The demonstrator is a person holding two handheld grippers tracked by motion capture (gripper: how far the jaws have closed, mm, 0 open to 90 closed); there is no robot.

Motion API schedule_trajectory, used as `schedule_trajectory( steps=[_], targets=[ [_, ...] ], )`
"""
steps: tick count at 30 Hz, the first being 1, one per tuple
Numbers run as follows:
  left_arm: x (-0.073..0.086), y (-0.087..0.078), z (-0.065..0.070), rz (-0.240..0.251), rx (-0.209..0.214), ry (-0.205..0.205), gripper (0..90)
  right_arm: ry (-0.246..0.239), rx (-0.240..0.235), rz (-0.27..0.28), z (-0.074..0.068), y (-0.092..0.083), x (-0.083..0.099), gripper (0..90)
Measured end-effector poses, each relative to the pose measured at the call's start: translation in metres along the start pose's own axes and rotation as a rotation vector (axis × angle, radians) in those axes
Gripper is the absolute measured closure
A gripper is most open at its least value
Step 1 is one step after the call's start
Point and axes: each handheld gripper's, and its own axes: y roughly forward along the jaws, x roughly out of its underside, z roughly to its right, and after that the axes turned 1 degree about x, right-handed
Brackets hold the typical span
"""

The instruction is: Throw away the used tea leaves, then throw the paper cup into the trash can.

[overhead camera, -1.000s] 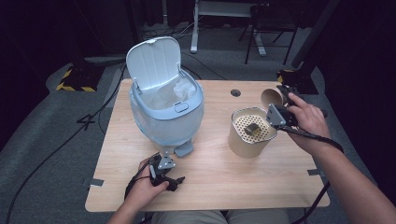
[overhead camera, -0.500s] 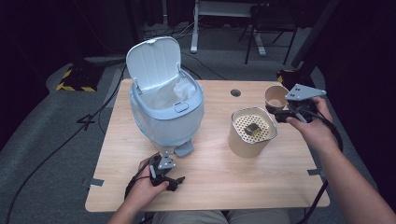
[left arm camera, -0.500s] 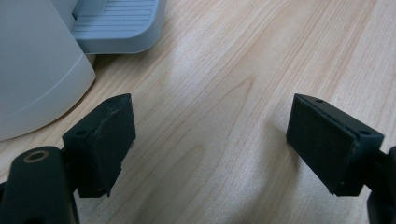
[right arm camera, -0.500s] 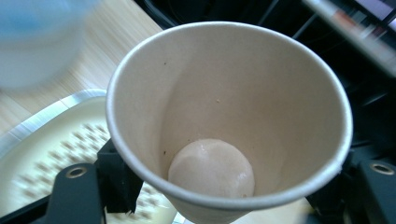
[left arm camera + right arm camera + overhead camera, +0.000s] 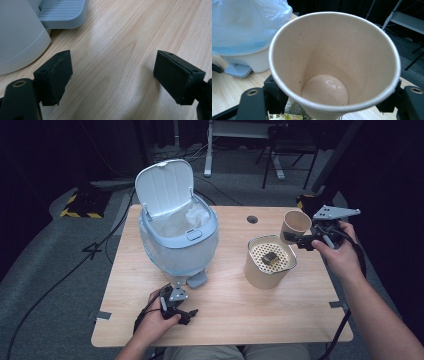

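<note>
My right gripper point(image 5: 299, 238) is shut on a tan paper cup point(image 5: 296, 224) and holds it in the air just past the far right side of a beige canister point(image 5: 260, 275). The canister has a perforated strainer top point(image 5: 280, 262) with a small dark lump point(image 5: 270, 257) lying on it. In the right gripper view the cup point(image 5: 332, 62) looks empty, with only a damp sheen on its bottom. My left gripper point(image 5: 186, 312) rests open on the table near the front edge, with nothing between its fingers point(image 5: 56, 75).
A pale blue pedal bin point(image 5: 177, 245) stands at the table's left middle with its lid point(image 5: 165, 187) up and a plastic liner inside. Its foot pedal point(image 5: 196, 280) points at my left gripper. A cable hole point(image 5: 252, 219) sits near the far edge. Bare wood point(image 5: 240, 320) lies in front.
My right hand has swung out to the right and slightly up with the cup still in its jaws, and its grey plate now faces up. The left gripper has stayed put.
</note>
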Motion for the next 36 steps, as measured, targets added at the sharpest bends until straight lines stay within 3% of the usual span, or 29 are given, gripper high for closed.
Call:
schedule_trajectory(
  steps=[7,11,16,20,22,23,29,36],
  targets=[
    [0.000,0.000,0.000,0.001,0.001,-0.001,16.2,-0.023,-0.037,0.051,-0.004,0.001,-0.011,28.0],
    [0.000,0.000,0.000,0.001,0.000,-0.002,16.2,-0.055,-0.037,0.054,-0.008,0.003,-0.018,27.9],
    [0.000,0.000,0.000,0.002,-0.001,0.000,16.2,-0.081,-0.082,0.066,-0.015,0.008,-0.031,28.0],
    [0.000,0.000,0.000,0.001,-0.001,0.002,16.2,-0.096,-0.134,0.065,-0.024,0.016,-0.044,27.9],
    [0.000,0.000,0.000,0.001,-0.001,0.002,16.2,-0.090,-0.187,0.071,-0.029,0.024,-0.054,27.9],
    [0.000,0.000,0.000,0.001,-0.001,0.002,16.2,-0.090,-0.187,0.071,-0.029,0.024,-0.054,27.9],
    [0.000,0.000,0.000,0.000,0.001,0.001,16.2,-0.111,-0.325,0.087,-0.036,0.044,-0.080,27.8],
    [0.001,0.000,0.001,0.003,-0.006,-0.002,16.5,-0.133,-0.415,0.099,-0.040,0.061,-0.106,27.9]
  ],
)
